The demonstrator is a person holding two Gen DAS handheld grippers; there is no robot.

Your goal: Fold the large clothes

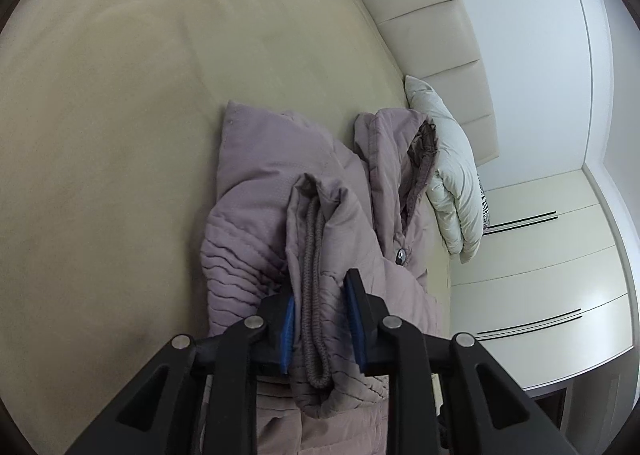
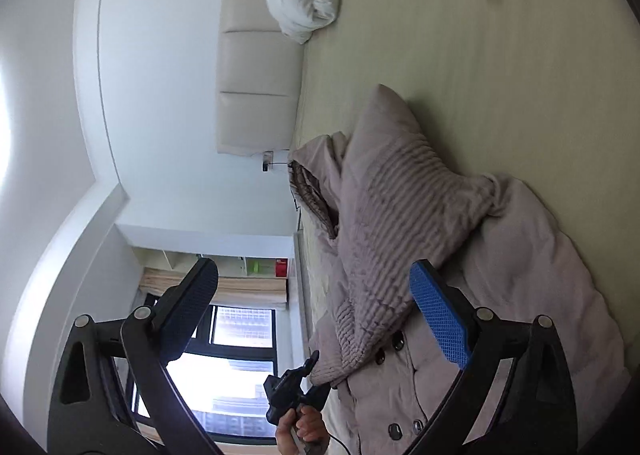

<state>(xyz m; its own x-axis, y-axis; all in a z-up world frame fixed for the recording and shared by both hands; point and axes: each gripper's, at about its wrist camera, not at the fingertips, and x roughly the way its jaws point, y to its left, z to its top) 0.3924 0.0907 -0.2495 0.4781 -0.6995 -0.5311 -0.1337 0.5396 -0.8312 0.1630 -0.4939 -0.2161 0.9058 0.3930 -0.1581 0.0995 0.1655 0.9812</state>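
L tool pinching sleeve cuff of mauve quilted coat, blue pads either side of ribbed knit edge. R tool spread wide, gripping nothing, hovering over coat w/ dark buttons. Coat lying crumpled on beige bed, hood toward padded headboard. White pillow just beside hood. Cream drawers off to side.
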